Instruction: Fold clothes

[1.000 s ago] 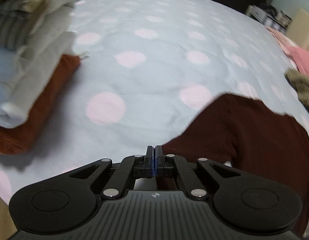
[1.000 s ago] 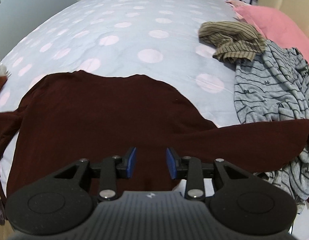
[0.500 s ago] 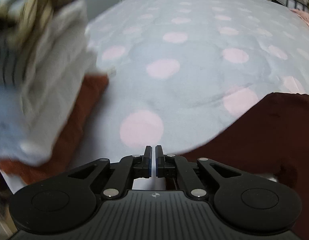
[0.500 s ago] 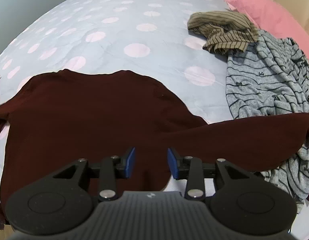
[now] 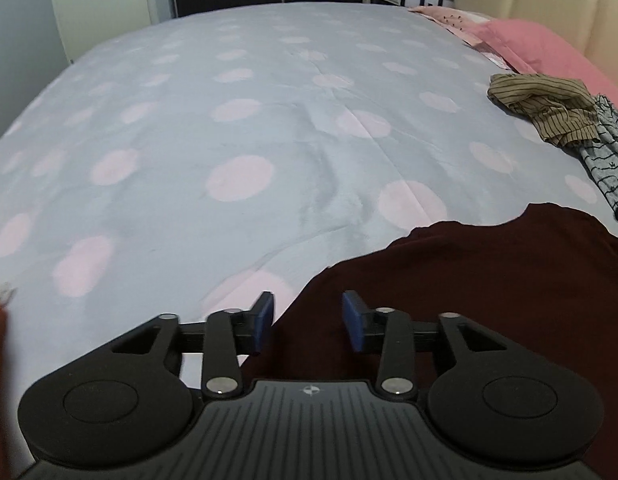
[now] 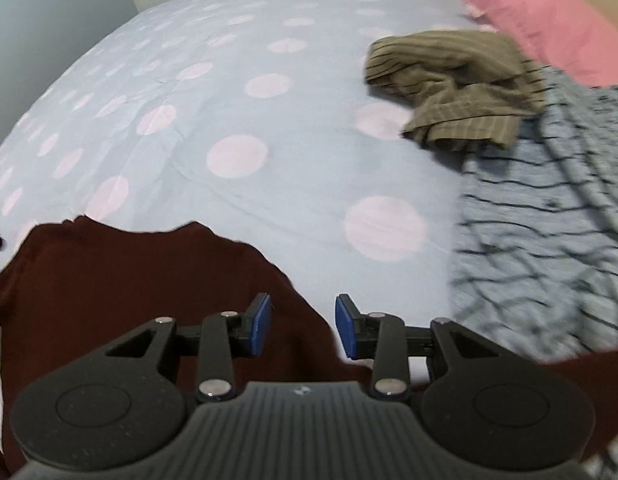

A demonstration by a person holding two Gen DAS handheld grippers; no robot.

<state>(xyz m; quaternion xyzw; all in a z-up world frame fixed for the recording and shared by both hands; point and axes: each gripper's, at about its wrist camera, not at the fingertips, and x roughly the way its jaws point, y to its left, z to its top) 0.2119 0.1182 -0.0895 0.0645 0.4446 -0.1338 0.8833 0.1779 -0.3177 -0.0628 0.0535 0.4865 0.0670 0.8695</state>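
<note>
Two hand-held grippers are hovering over a dark maroon sweater (image 5: pixel 469 280) that is lying spread on a bed (image 5: pixel 269 140) covered in pale blue fabric with pink dots. The left hand-held gripper (image 5: pixel 308 322) has just been opening its jaws and is now standing partly open, nothing pinched, with the sweater's left edge running beneath and between its blue pads (image 5: pixel 265 322). The right hand-held gripper (image 6: pixel 303 326) is likewise standing partly open and empty, poised above the garment's right edge where a sleeve is stretching away to its right. Ahead of it and to the right, an olive striped garment (image 6: pixel 453 84) is lying crumpled, touching a grey patterned top (image 6: pixel 549 220), with a pink pillow (image 6: pixel 549 28) beyond. The fold itself seems not yet begun; both tools appear to be lining up for a hold on the edges. The risk from here is an uneven pinch: a pad closing beside the edge could catch the bedcover along with the knit, or only one layer, and the fold would be coming out skewed. The trailing sleeve, near the grey top, could also be dragging that garment along. No brand, label or legible writing is showing anywhere; a small emblem on each tool's body is too small to read.
</note>
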